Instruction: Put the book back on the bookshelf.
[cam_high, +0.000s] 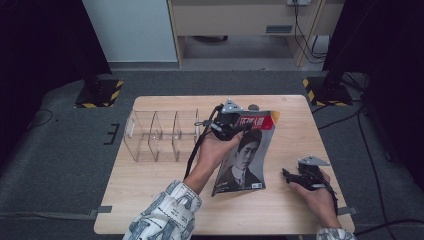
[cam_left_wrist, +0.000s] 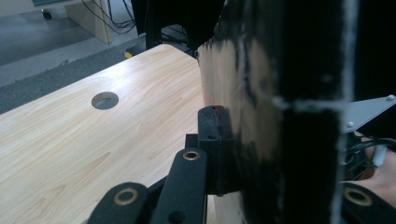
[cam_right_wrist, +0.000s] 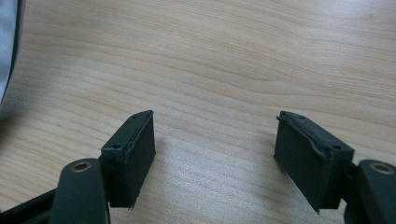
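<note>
A pale wooden table (cam_high: 150, 200) stood on grey carpet before dark curtains. Above its middle hung a glossy magazine (cam_high: 243, 157) with a black-and-white portrait cover and a red masthead of white characters, too small to read; it stood steeply tilted, long axis running from near edge to far, masthead end farthest. The left gripper (cam_high: 226, 121) had its fingers clamped on the upper left edge. A clear acrylic divider rack (cam_high: 161, 135) stood left. The right gripper (cam_high: 291, 176) rested right, fingers apart, empty.

The room is dim at the sides, but the table (cam_high: 150, 200) looks bright. Up close, the magazine (cam_left_wrist: 280, 116) looks very blurry and dark.
</note>
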